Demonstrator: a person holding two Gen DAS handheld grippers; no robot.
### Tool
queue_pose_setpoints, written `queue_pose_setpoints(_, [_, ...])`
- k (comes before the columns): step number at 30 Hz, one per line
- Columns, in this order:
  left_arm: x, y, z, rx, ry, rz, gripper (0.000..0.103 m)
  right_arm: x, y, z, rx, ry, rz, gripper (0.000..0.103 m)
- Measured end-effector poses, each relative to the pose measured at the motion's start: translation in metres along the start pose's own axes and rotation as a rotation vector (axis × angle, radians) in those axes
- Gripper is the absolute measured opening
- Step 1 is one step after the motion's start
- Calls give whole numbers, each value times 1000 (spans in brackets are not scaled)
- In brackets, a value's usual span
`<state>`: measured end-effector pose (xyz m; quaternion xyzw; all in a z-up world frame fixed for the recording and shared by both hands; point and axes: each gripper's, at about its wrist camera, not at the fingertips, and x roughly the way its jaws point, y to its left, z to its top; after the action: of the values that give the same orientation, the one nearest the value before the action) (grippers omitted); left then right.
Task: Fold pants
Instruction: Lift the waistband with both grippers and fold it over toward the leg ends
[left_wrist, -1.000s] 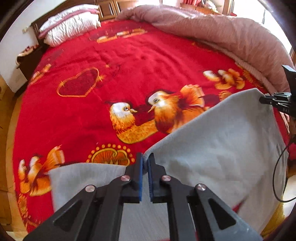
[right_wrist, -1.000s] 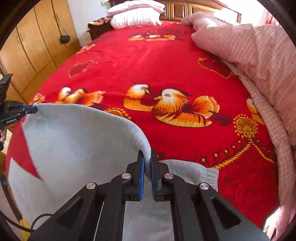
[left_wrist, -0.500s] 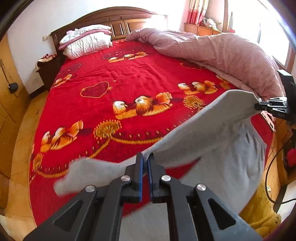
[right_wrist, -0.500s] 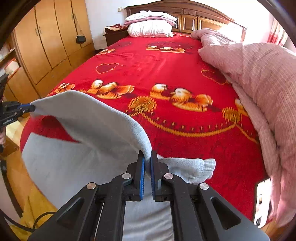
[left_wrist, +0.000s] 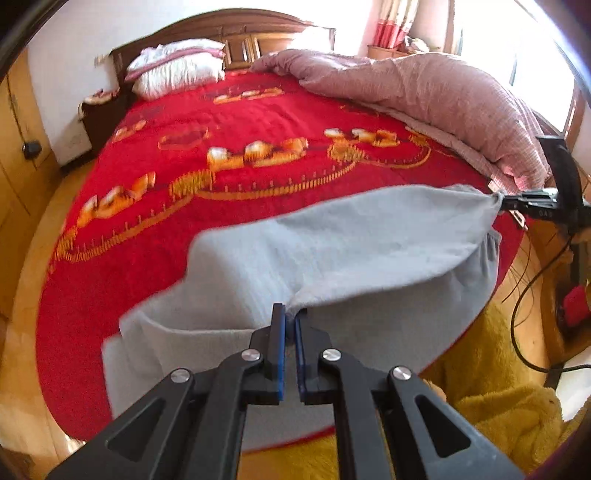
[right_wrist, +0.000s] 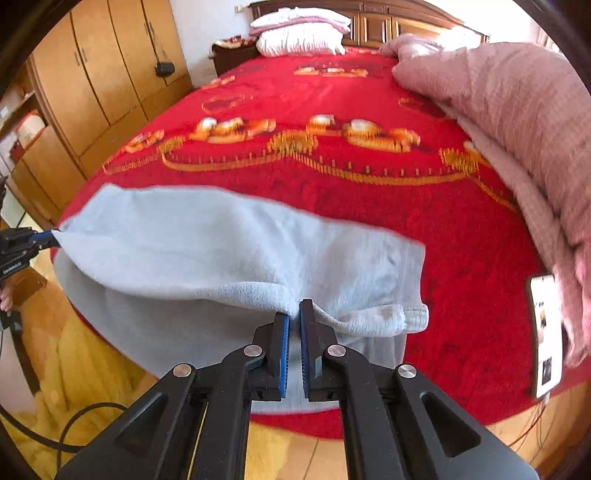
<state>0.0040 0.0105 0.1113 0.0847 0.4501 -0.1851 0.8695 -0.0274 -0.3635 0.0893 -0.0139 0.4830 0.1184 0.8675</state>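
Note:
Light grey pants (left_wrist: 332, 251) lie near the foot of a red bed, their upper layer lifted and stretched taut between both grippers. My left gripper (left_wrist: 290, 314) is shut on one corner of that layer. In the right wrist view, my right gripper (right_wrist: 294, 310) is shut on the other corner of the grey pants (right_wrist: 221, 251), with a cuff (right_wrist: 413, 317) bunched just right of the fingers. Each gripper shows in the other's view: the right gripper (left_wrist: 504, 202) at the right edge, the left gripper (right_wrist: 50, 234) at the left edge. The lower layer hangs over the bed's edge.
The red bedspread (left_wrist: 240, 122) with orange bird patterns covers the bed. A pink quilt (left_wrist: 424, 96) is heaped along the right side, pillows (left_wrist: 177, 70) at the headboard. A phone (right_wrist: 546, 332) lies by the quilt. Wooden wardrobes (right_wrist: 92, 74) stand left; yellow fleece (left_wrist: 498, 398) and cables below.
Both grippers have pulled back toward the foot of the bed, carrying the pants' upper edge over the lower part. More of the bed and headboard has come into view.

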Motion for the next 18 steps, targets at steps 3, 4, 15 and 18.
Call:
queue_pose_setpoints(3, [6,-2,-21,-40,17,-14,5,12,1,-18,11,35,8,7])
queue_pose_setpoints(4, [8,-3,-28,-55,24,-20,5,17,0,-23,18,47,14,7])
queue_pose_setpoints(15, [31,-9,-61,-167,81,-3,7,39,-7,-55,130,61,14,17])
queue_pose_setpoints(18, [27,-10,-70,-228,68,-13,18,34,-5,-67,157,52,14,30])
